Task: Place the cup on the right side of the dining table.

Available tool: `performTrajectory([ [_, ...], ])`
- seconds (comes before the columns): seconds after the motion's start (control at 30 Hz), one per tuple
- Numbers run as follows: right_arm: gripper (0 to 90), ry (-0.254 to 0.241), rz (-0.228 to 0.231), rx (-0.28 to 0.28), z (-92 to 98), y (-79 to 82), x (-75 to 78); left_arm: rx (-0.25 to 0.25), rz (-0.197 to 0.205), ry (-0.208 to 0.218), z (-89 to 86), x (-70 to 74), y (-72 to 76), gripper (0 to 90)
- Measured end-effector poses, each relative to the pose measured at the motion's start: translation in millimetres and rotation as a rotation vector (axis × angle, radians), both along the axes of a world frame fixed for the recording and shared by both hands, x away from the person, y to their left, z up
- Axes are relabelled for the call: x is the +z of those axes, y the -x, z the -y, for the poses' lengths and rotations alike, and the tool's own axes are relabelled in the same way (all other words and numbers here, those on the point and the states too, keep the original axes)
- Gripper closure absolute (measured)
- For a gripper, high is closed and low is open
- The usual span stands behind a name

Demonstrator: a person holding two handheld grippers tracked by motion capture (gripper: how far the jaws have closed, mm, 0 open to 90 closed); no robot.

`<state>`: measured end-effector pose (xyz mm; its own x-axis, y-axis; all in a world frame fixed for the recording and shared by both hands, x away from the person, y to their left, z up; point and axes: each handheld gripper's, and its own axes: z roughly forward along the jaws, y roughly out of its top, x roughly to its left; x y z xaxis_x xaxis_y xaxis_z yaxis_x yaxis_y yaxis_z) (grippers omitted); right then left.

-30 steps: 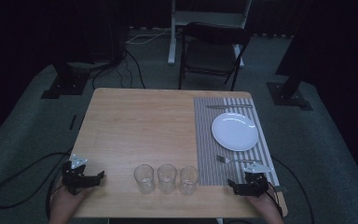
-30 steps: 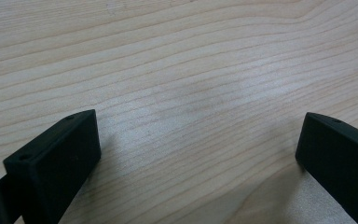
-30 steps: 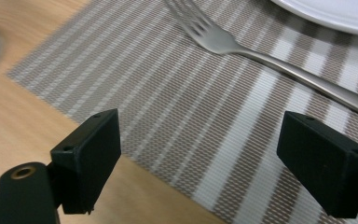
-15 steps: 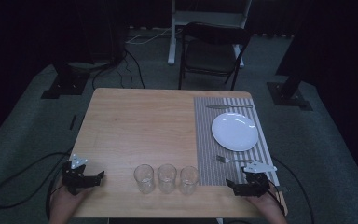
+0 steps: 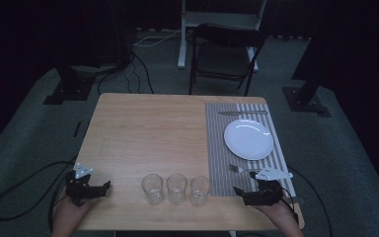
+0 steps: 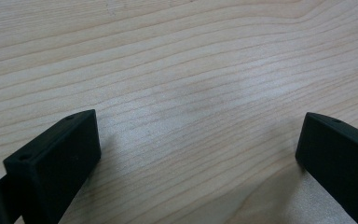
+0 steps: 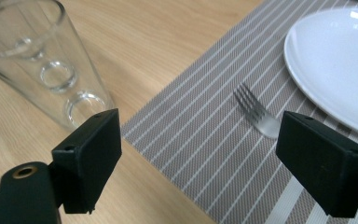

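Three clear glasses (image 5: 176,188) stand in a row near the table's front edge; the same glasses (image 7: 46,60) line up at the left of the right gripper view. A white plate (image 5: 248,139) lies on a grey striped placemat (image 5: 219,148), with a fork (image 5: 238,169) in front of it and a knife (image 5: 242,113) behind it. My right gripper (image 5: 239,193) hovers over the placemat's front corner, open and empty, with the fork (image 7: 256,114) lying ahead of its jaws beside the plate (image 7: 340,60). My left gripper (image 5: 104,186) stands open over bare wood at the front left.
The wooden table (image 5: 148,133) has free room across its left and middle. A black folding chair (image 5: 224,54) stands beyond the far edge. Cables trail over the floor (image 5: 24,148) to the left, and dark stand bases sit at both sides.
My right gripper has risen a little above the placemat's front corner. The left gripper has stayed where it was.
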<state>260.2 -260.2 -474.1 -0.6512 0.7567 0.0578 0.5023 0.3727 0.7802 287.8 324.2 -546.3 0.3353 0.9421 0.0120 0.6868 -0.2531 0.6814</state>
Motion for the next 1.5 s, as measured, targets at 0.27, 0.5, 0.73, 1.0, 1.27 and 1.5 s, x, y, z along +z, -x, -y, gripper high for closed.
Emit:
performTrajectory([
  [0.27,13.9,-0.009,0.019,0.030,-12.3,-0.6,14.1,-0.001,0.000,-0.001,-0.1,0.0,-0.1,0.2],
  [0.5,14.6,-0.046,0.022,0.072,-22.0,-2.4,21.7,0.000,0.001,0.001,0.0,-0.1,-0.1,0.2],
  [0.73,14.6,-0.044,0.023,0.118,-36.5,-4.0,28.0,0.004,0.001,0.001,-0.5,-0.1,-0.7,0.2],
  [1.0,14.8,-0.053,0.024,0.173,-56.4,-9.0,33.4,0.003,0.000,0.000,-0.6,0.0,-0.7,0.2],
  [1.27,14.8,-0.060,0.020,0.226,-77.2,-12.4,35.4,0.003,0.001,0.000,-0.6,0.0,-0.7,0.2],
  [1.5,14.8,-0.064,0.012,0.271,-94.9,-15.4,36.8,0.003,0.001,-0.001,-0.6,-0.1,-0.7,0.2],
])
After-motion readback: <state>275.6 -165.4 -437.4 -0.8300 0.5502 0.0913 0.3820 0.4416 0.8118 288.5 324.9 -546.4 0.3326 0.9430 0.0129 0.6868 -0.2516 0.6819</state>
